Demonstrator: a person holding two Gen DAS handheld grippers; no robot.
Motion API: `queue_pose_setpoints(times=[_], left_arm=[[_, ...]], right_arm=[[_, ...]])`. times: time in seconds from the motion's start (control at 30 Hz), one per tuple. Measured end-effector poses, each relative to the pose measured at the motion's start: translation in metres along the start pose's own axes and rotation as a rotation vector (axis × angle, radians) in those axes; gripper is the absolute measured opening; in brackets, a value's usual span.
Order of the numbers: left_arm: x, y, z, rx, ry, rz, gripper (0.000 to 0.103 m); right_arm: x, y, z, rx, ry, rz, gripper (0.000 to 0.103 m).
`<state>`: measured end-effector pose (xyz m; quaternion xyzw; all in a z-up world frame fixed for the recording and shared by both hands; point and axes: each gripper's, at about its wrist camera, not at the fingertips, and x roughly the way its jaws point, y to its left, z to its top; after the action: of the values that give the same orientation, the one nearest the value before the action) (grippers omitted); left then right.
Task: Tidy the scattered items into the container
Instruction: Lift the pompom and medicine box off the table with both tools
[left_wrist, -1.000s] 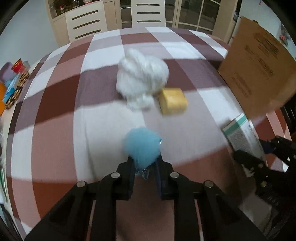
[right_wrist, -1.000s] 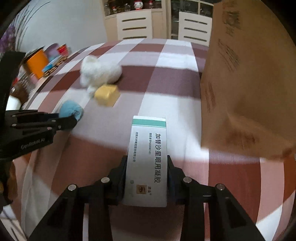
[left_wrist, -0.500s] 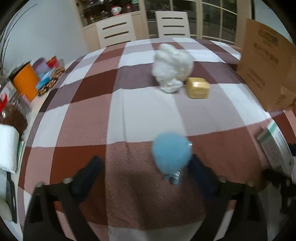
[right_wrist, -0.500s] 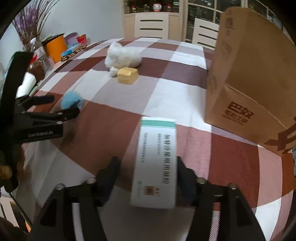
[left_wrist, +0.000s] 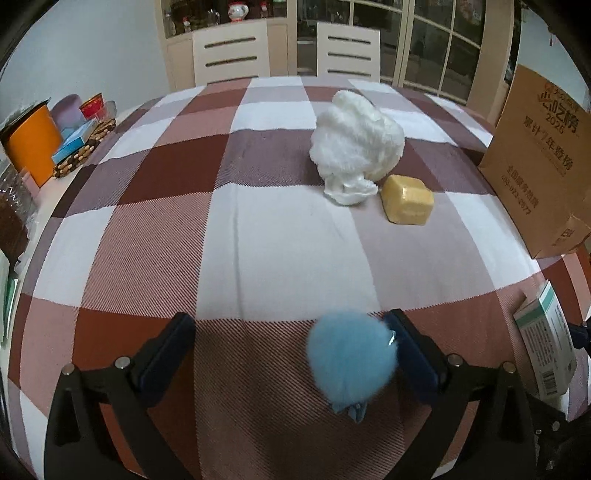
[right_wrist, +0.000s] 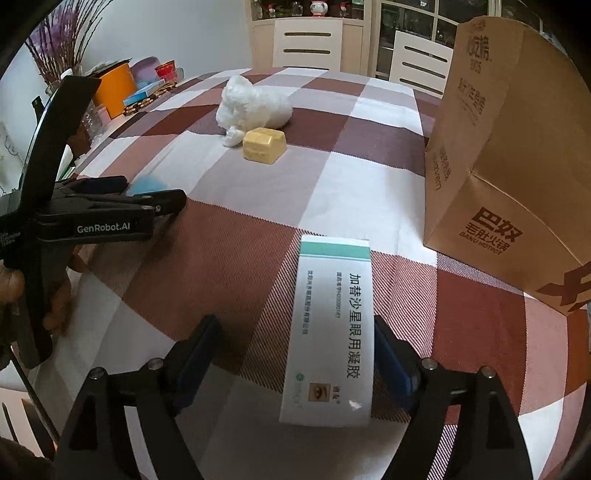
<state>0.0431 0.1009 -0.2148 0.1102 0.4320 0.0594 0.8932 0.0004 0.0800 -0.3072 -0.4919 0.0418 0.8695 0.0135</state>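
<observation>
You have just spread both tongs (left_wrist: 291, 334) (right_wrist: 295, 345) wide, dropping pompom (left_wrist: 352, 356) and carton (right_wrist: 332, 325) short of the bag (right_wrist: 517, 155).

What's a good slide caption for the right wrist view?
Open right gripper straddling a white medicine box on the checked tablecloth, brown paper bag alongside.
</observation>
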Motion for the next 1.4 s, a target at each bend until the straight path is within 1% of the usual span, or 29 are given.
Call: queue_pose_setpoints(times=[0.07, 0.13, 0.2, 0.27, 0.33, 0.4, 0.43, 0.47, 0.5, 0.53, 0.57, 0.63, 0.73, 0.83, 0.9, 0.97, 1.07, 1.17, 1.3, 1.4], left_arm=[[0.0, -0.002, 0.005, 0.003, 0.049, 0.003, 0.103], [-0.005, -0.011, 0.003, 0.031, 0.051, -0.025, 0.103], [-0.009, -0.026, -0.002, 0.09, 0.054, -0.055, 0.103], [-0.008, -0.038, -0.007, 0.136, 0.065, -0.068, 0.101], [-0.011, -0.045, -0.011, 0.153, 0.047, -0.093, 0.09], [-0.013, -0.048, -0.009, 0.162, 0.043, -0.107, 0.071], [-0.014, -0.049, -0.008, 0.167, 0.04, -0.113, 0.063], [-0.015, -0.05, -0.007, 0.171, 0.034, -0.118, 0.036], [-0.016, -0.05, -0.005, 0.172, 0.034, -0.132, 0.029], [-0.016, -0.049, -0.003, 0.164, 0.042, -0.163, 0.029], [-0.016, -0.046, -0.001, 0.149, 0.047, -0.199, 0.028], [-0.019, -0.043, -0.002, 0.129, 0.048, -0.242, 0.028], [-0.028, -0.043, -0.004, 0.12, 0.049, -0.264, 0.028], [-0.033, -0.042, -0.005, 0.094, 0.074, -0.28, 0.028], [-0.035, -0.042, -0.008, 0.086, 0.093, -0.26, 0.028], [-0.039, -0.044, -0.009, 0.09, 0.112, -0.222, 0.028], [-0.05, -0.053, -0.006, 0.134, 0.138, -0.122, 0.028], [-0.071, -0.064, 0.004, 0.161, 0.124, -0.066, 0.028], [-0.101, -0.078, 0.026, 0.143, 0.095, -0.063, 0.028], [-0.119, -0.095, 0.044, 0.14, 0.09, -0.074, 0.029]], right_arm=[[0.001, -0.002, 0.002, 0.022, 0.003, 0.0, 0.083], [0.002, -0.003, 0.004, 0.035, 0.006, -0.008, 0.083], [0.003, -0.003, 0.006, 0.038, 0.008, -0.014, 0.083], [0.004, -0.004, 0.007, 0.044, 0.01, -0.013, 0.083], [0.004, -0.005, 0.008, 0.05, 0.015, -0.009, 0.083], [0.004, -0.004, 0.009, 0.051, 0.022, -0.009, 0.083], [0.004, -0.004, 0.01, 0.052, 0.024, -0.01, 0.079], [0.004, -0.004, 0.011, 0.052, 0.021, -0.016, 0.072], [0.003, -0.005, 0.012, 0.048, 0.016, -0.027, 0.042], [0.002, -0.005, 0.014, 0.045, 0.016, -0.025, 0.038], [0.003, -0.007, 0.016, 0.05, 0.022, -0.01, 0.038], [0.003, -0.01, 0.017, 0.064, 0.034, 0.02, 0.038], [0.001, -0.012, 0.016, 0.076, 0.045, 0.036, 0.038], [-0.001, -0.015, 0.014, 0.089, 0.063, 0.04, 0.038], [-0.004, -0.017, 0.011, 0.103, 0.079, 0.047, 0.038], [-0.009, -0.022, 0.009, 0.115, 0.087, 0.052, 0.038], [-0.025, -0.034, 0.009, 0.13, 0.084, 0.044, 0.038], [-0.049, -0.05, 0.011, 0.148, 0.065, 0.03, 0.038], [-0.097, -0.071, 0.019, 0.161, 0.007, 0.001, 0.038], [-0.138, -0.086, 0.025, 0.18, -0.054, -0.029, 0.038]])
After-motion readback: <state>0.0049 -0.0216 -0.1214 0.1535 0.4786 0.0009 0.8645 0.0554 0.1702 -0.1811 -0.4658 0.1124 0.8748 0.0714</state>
